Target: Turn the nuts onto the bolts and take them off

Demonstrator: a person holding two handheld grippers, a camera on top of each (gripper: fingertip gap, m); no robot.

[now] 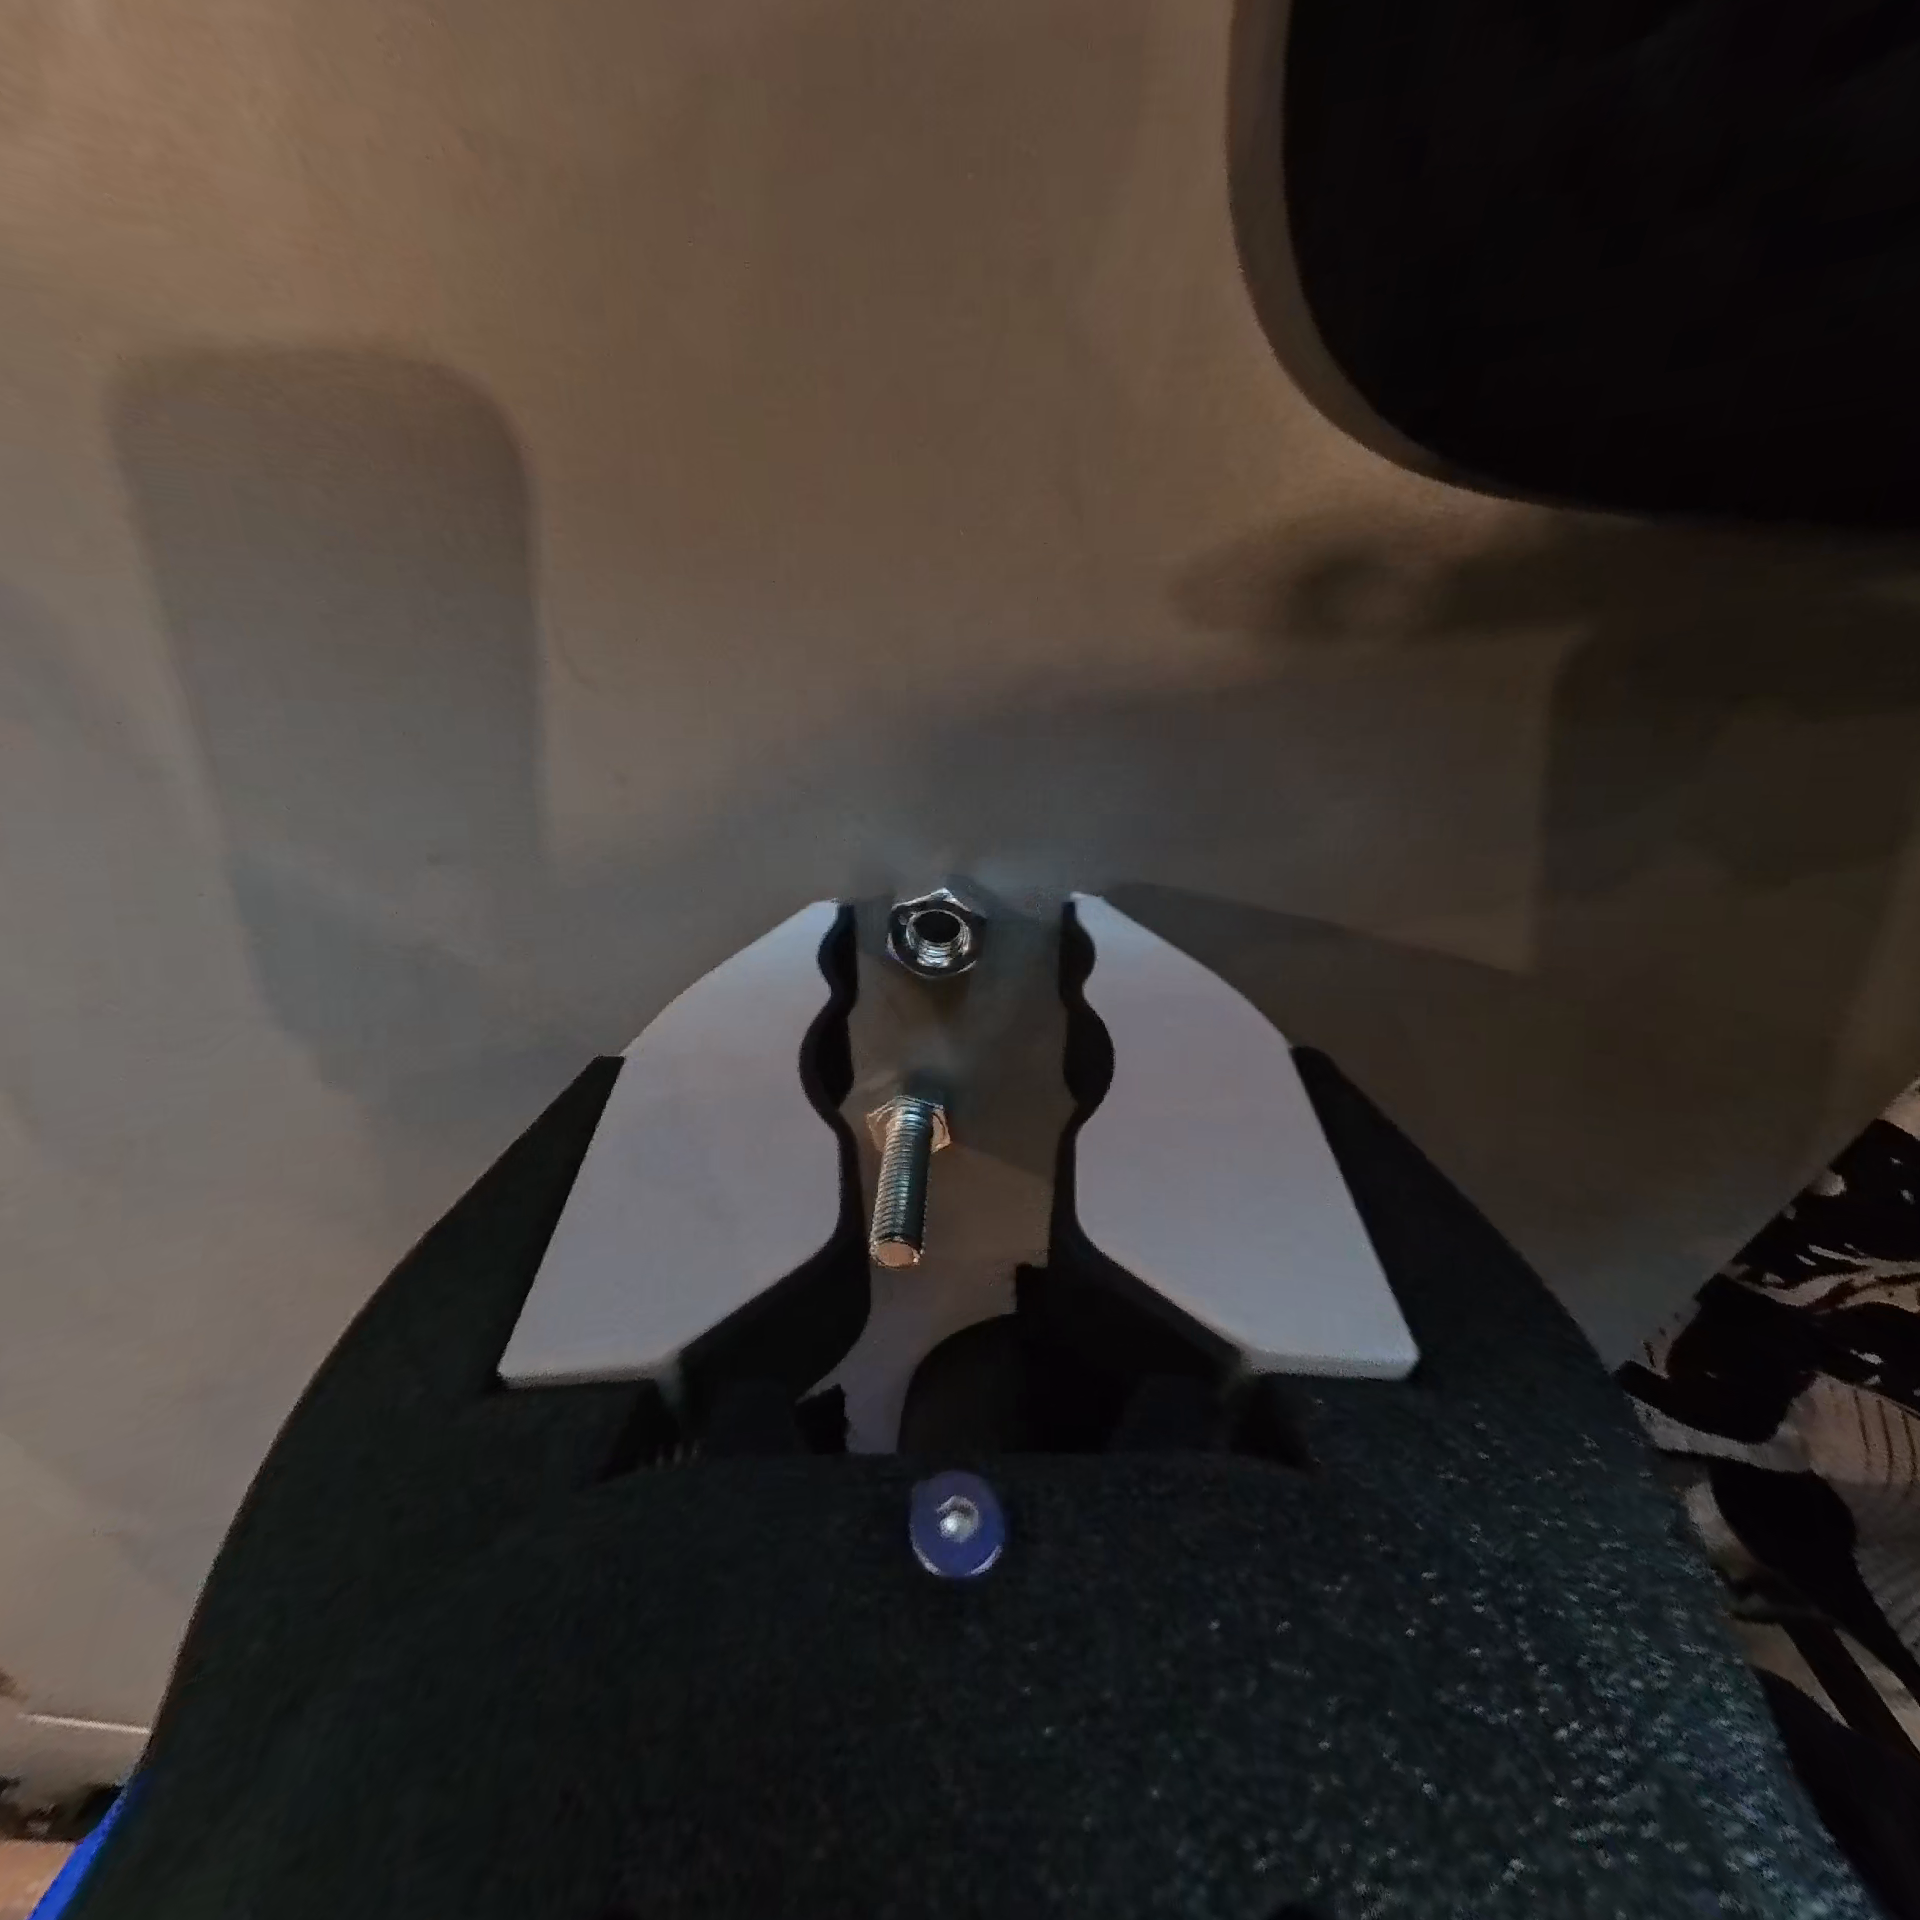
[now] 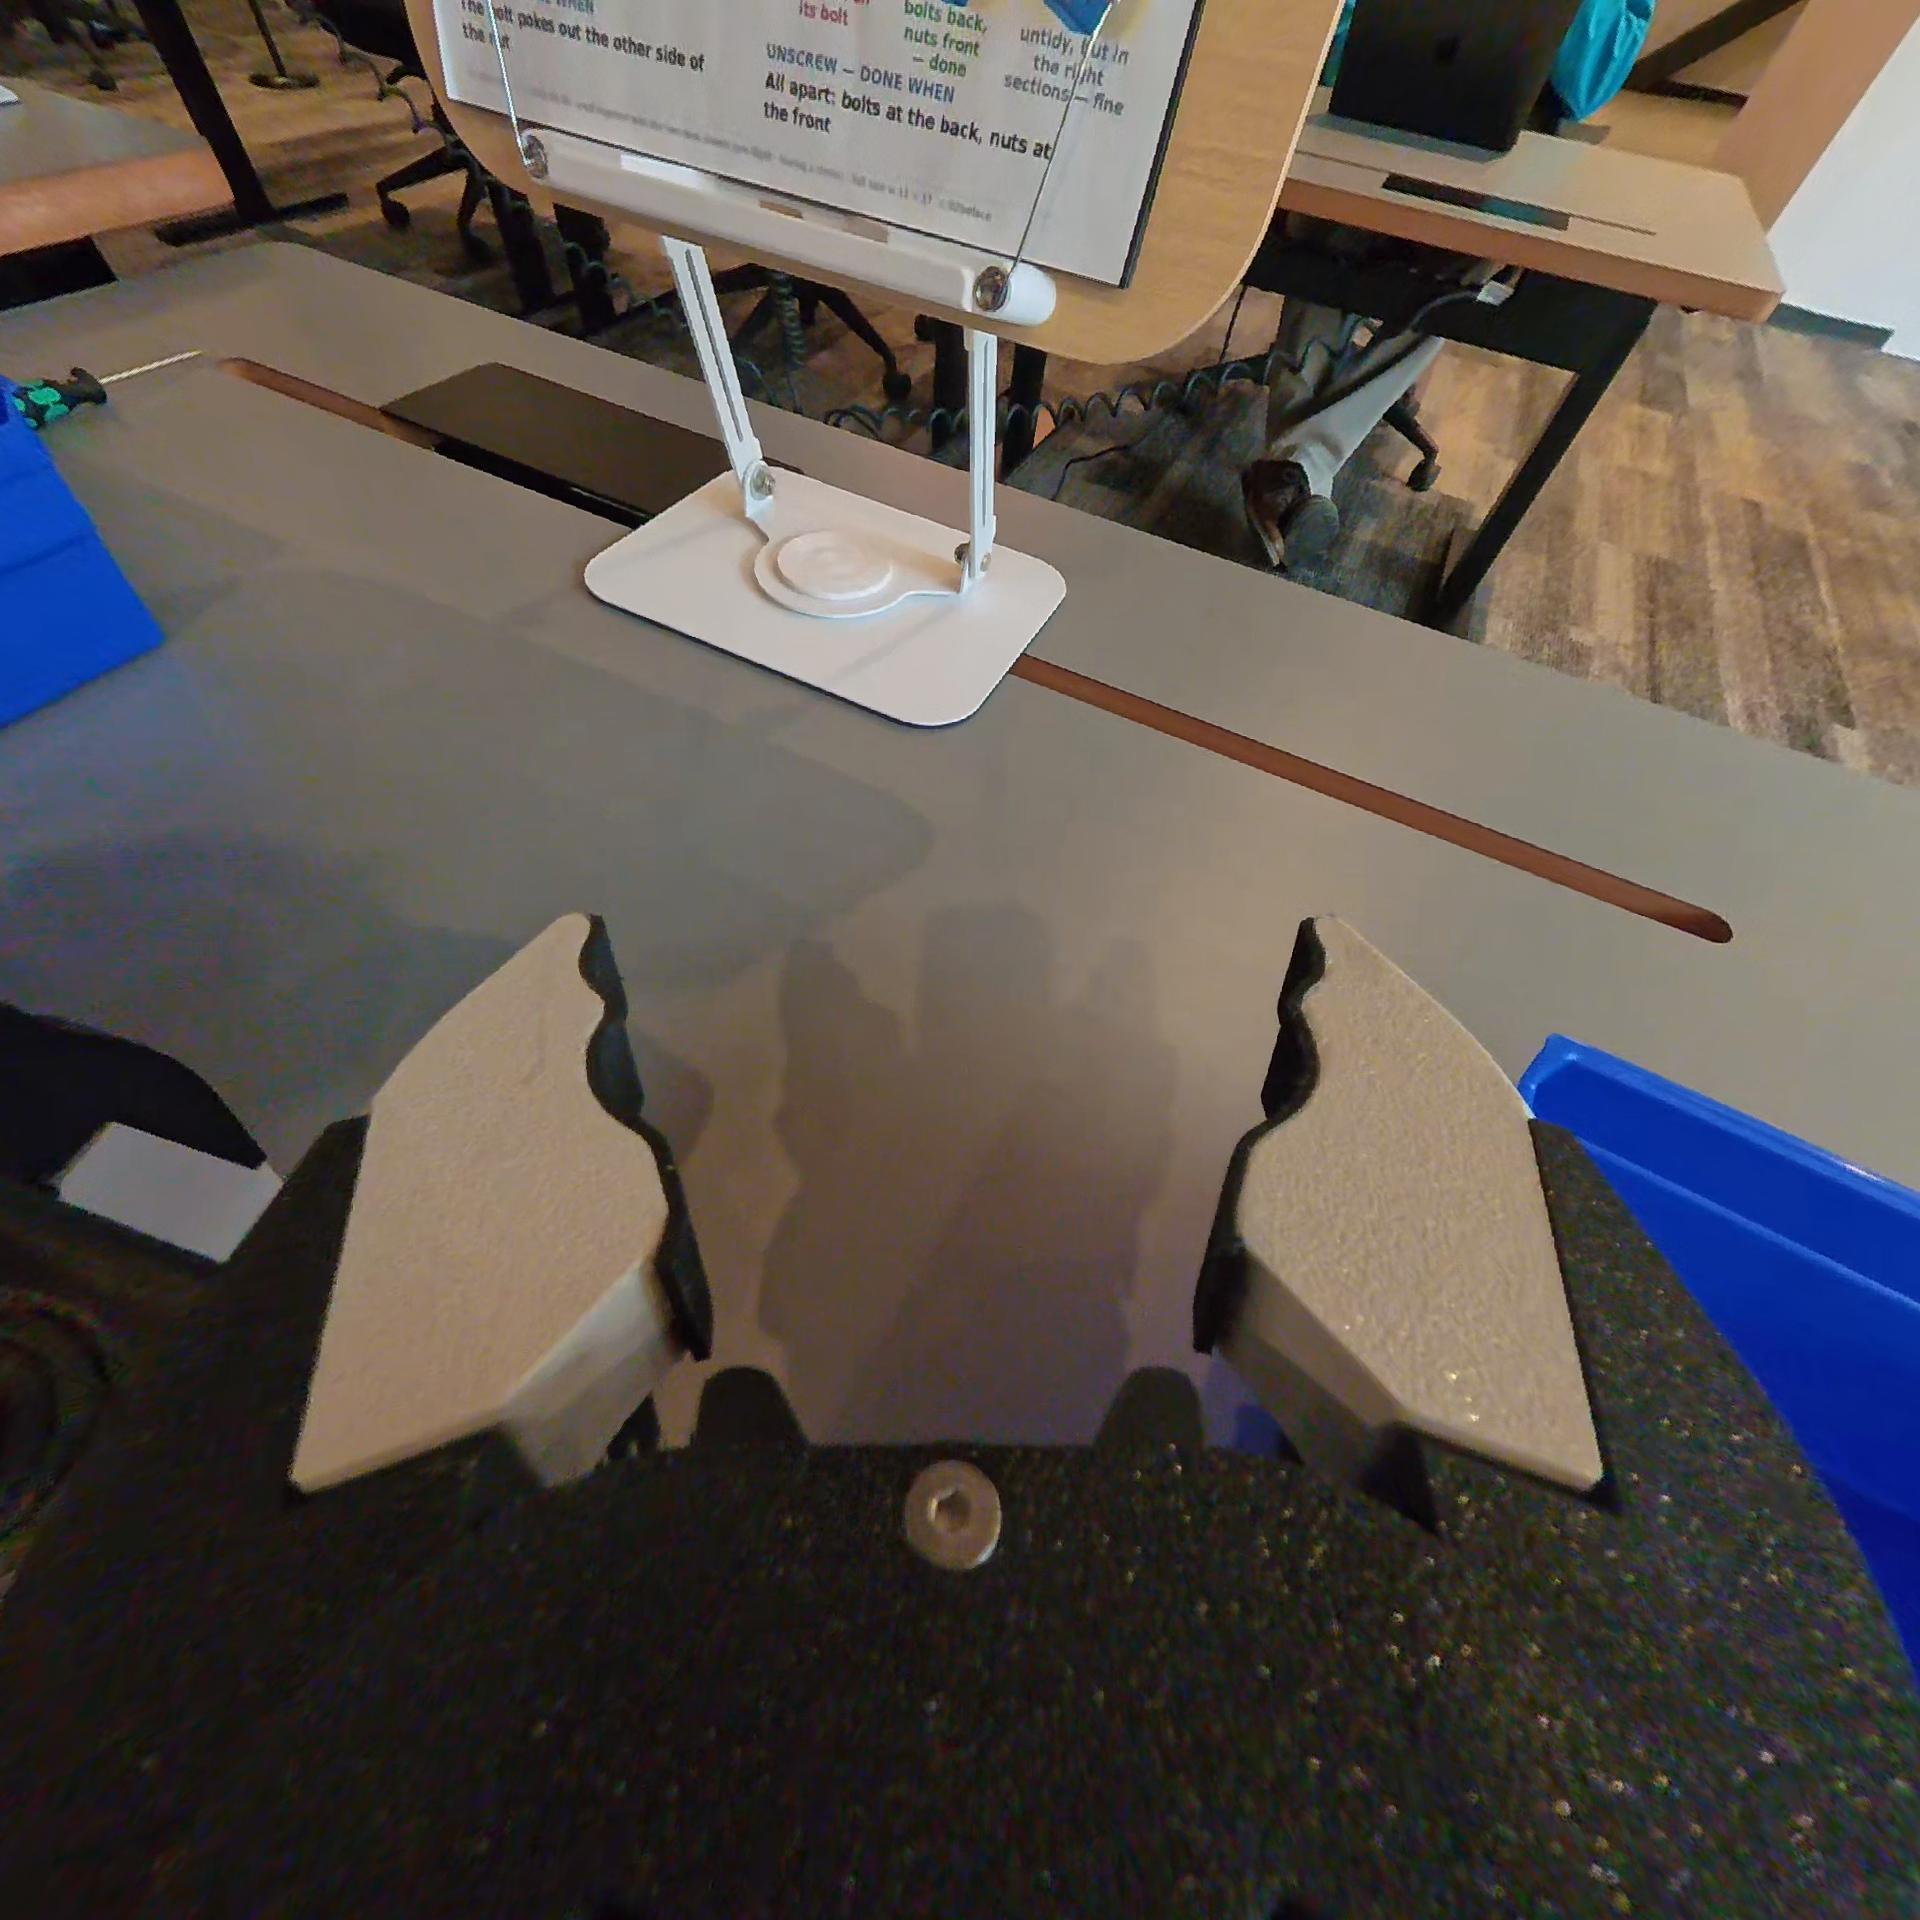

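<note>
Left hand-held gripper is pointing down at the plain grey table, fingers a modest gap apart and not clamped on anything. In that gap sit a small shiny silver hex nut, right up by the fingertips with its threaded hole facing the camera, and a silver threaded bolt lying a bit closer to the camera. The bolt looks like it's near the left finger's black wavy pad, but I honestly can't tell if it's touching. Nut and bolt are apart from each other. Lighting there is dim, and a big dark rounded shape is cut off at the top right; can't make out what it is.

Right hand-held gripper is spread wide over bare table, nothing between the fingers. Ahead stands a white metal document stand holding a printed sheet, top cropped off. A blue plastic bin pokes in at the right edge, another blue bin at the left, both mostly out of frame
</note>
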